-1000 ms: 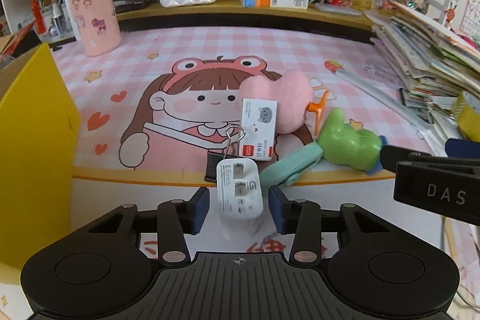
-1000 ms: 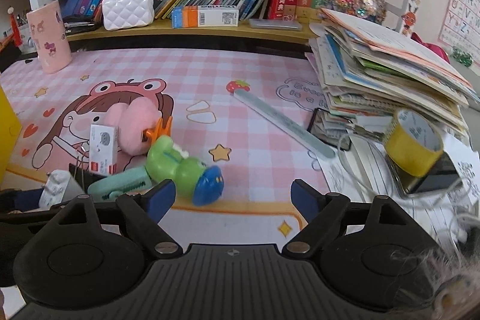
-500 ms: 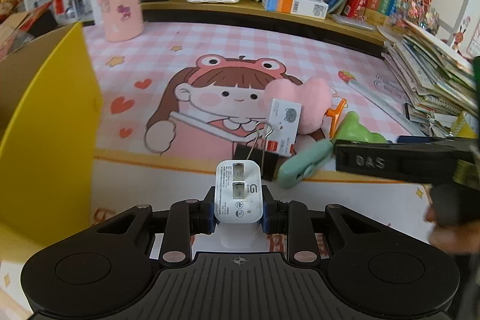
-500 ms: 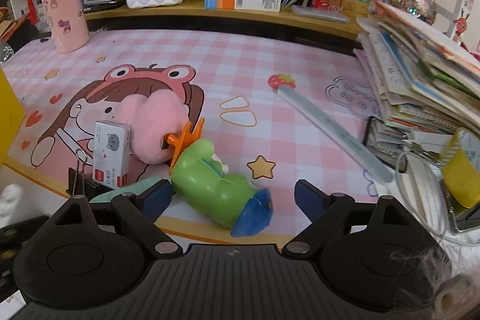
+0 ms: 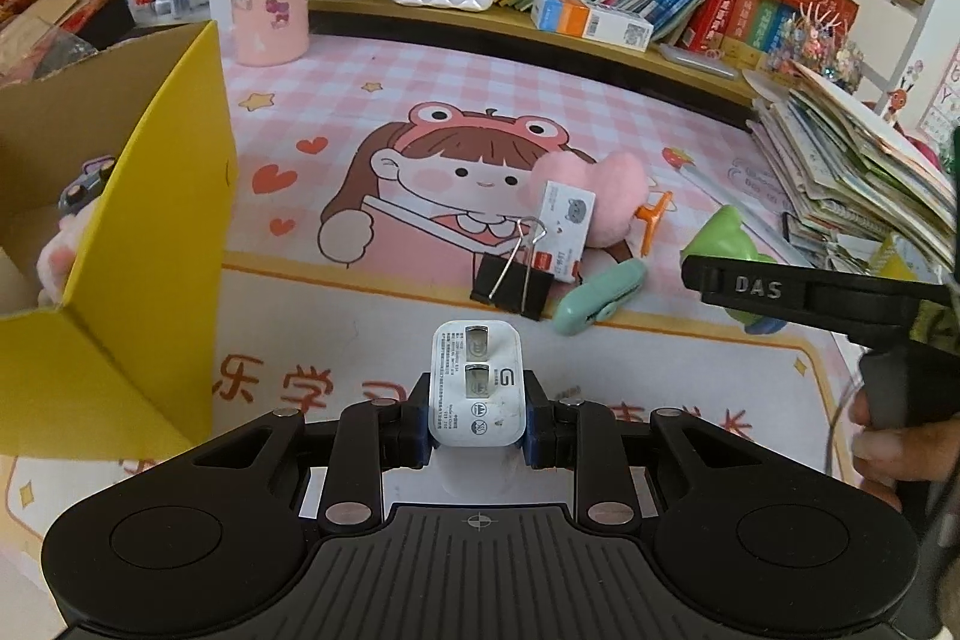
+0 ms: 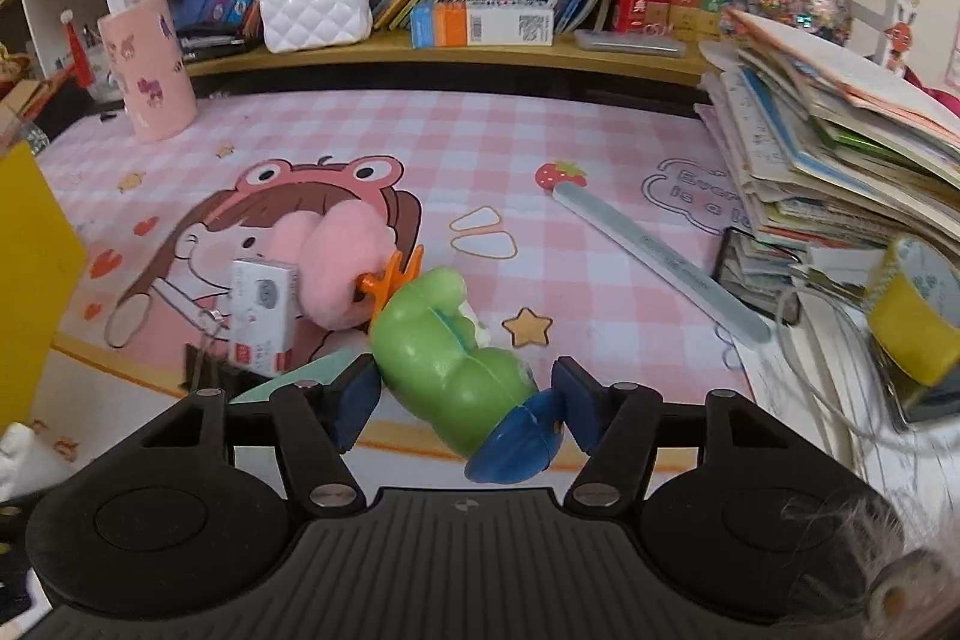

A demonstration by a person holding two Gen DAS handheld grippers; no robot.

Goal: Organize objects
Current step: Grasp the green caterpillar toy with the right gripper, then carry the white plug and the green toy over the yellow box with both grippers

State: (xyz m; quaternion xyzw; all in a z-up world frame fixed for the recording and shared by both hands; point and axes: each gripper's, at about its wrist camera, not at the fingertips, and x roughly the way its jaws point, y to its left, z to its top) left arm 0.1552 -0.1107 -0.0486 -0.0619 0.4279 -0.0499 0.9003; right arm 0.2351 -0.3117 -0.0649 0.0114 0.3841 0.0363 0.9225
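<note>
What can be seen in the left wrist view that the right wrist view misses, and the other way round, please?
Only the left wrist view shows the white charger clamped in the left claw and the yellow box's inside. Only the right shows the yellow tape roll and the right claw closing around the green toy. Both show the pink plush and white purse.

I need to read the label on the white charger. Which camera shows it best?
The left wrist view: the white charger sits centred between the left gripper pads, its printed face toward the lens. The right wrist view shows only a blurred white scrap at its lower left edge.
</note>
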